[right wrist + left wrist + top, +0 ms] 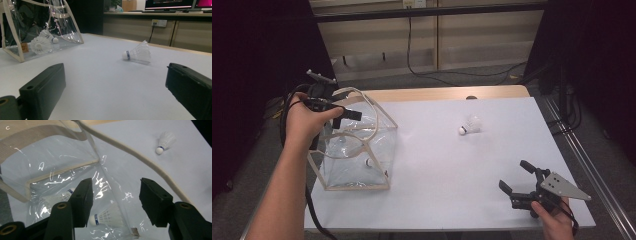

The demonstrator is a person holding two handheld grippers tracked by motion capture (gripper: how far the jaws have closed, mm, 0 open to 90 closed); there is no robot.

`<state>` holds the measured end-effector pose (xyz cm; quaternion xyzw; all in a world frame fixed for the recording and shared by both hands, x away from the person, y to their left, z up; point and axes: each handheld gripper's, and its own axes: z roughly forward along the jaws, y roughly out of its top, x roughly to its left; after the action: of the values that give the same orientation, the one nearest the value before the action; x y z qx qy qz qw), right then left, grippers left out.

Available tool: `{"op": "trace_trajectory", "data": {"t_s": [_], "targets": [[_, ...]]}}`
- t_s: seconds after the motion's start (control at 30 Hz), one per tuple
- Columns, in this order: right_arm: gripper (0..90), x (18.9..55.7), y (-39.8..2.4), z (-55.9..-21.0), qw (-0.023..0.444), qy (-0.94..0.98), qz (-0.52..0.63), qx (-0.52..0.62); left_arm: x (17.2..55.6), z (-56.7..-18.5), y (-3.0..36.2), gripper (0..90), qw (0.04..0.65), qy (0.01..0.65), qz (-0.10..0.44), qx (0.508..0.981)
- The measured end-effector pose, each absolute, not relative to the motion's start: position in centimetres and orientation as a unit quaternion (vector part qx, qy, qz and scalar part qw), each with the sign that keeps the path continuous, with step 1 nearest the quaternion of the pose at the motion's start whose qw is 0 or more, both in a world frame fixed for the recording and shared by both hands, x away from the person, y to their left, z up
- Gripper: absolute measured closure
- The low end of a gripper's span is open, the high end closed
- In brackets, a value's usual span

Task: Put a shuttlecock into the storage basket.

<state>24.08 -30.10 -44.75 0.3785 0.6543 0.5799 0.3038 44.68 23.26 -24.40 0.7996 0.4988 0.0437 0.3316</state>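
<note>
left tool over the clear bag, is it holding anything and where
Nothing: the left tool hangs open above the clear bag, pads off it, with two shuttlecocks inside.

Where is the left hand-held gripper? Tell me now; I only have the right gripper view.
Observer: The left hand-held gripper hangs over the mouth of the clear bag, at the table's left side.
Operator: Report its jaws.
Observer: They stand open, with nothing between the pads.
Operator: Describe the bag's handle near it.
Observer: In the left gripper view, a cream handle runs slantwise beyond the jaw on that view's right; neither jaw grips it.
</note>
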Motion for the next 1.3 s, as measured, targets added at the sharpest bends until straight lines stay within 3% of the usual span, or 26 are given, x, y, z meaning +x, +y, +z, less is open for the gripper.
{"op": "trace_trajectory", "data": {"t_s": [0.5,1.3], "targets": [[2.5,24.1,-30.1,-44.7,0.304,0.654,0.580,0.378,43.4,-23.5,21.5,33.6,0.361,0.444,0.010,0.820],[2.5,24.1,-30.0,-44.8,0.303,0.654,0.581,0.378,42.3,-22.9,18.0,18.9,0.376,0.392,0.002,0.840]]}}
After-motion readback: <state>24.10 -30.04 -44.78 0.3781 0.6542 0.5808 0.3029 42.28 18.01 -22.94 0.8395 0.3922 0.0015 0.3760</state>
